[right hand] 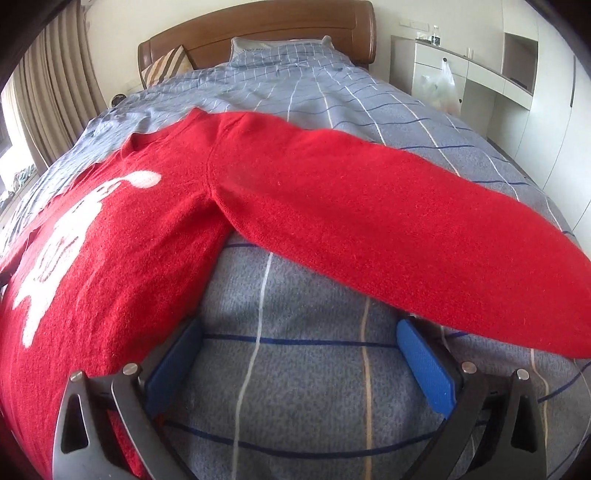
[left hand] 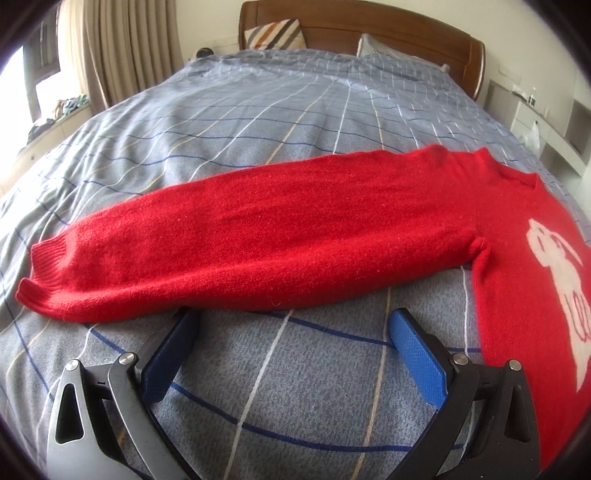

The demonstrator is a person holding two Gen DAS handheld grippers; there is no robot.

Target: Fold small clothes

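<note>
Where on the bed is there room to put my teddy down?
The big bare part of the blanket between the red sweater and the pillows is free. Small bare patches sit under each sleeve, but the open fingers hover there. The near end is crowded by the sweater.

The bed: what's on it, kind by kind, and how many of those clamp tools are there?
Red sweater: 1, spread flat with both sleeves out
Pillows: 2, one striped pillow and one blue-grey pillow, at the headboard
Checked bedspread: 1
Grippers: 2, left gripper and right gripper, both open and holding nothing
Total: 6
</note>
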